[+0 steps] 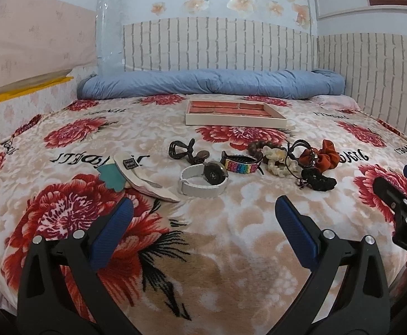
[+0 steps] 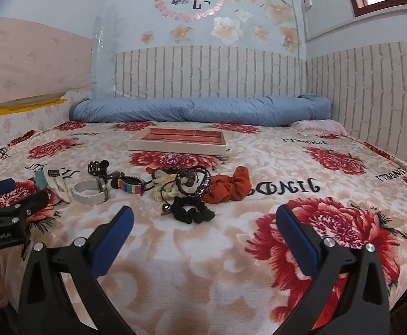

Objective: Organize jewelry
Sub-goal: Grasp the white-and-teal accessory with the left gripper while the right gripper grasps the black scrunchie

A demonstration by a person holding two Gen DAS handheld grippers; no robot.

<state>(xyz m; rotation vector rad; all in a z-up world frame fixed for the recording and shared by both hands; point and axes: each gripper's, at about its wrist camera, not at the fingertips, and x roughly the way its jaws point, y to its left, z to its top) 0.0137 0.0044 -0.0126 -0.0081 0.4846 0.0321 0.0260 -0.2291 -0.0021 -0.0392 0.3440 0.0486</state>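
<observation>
1. Ahead of both grippers, on the floral blanket (image 1: pixel 231 251), a row of loose pieces lies across the bed, with nothing standing between the fingers and them.
2. Straight beyond the left gripper (image 1: pixel 203 215) sits a watch with a white band (image 1: pixel 202 180); just beside it, further right, a rainbow beaded bracelet (image 1: pixel 241 164).
3. Left of that gripper's reach lie a cream hair clip (image 1: pixel 144 180) and a teal piece (image 1: pixel 111 178) touching it; a dark claw clip (image 1: pixel 182 149) rests a little farther off.
4. Ahead of the right gripper (image 2: pixel 204 220) and slightly left lies a black scrunchie (image 2: pixel 192 209), near its left fingertip; behind it an orange scrunchie (image 2: pixel 228 185), dark cord bracelets (image 2: pixel 193 181), a cream flower tie (image 2: pixel 164 189) and brown wooden beads (image 2: pixel 167 171) crowd together, touching and overlapping.
5. Well beyond the pile stands the jewelry tray (image 1: pixel 235 120), cream-walled with red-lined compartments.
6. Farther still, a rolled blue quilt (image 1: pixel 211 82) lies along the brick-patterned wall (image 1: pixel 217 44).
7. Left gripper: fingers spread wide, holding nothing, above bare blanket.
8. Right gripper: likewise spread wide, holding and touching nothing.
</observation>
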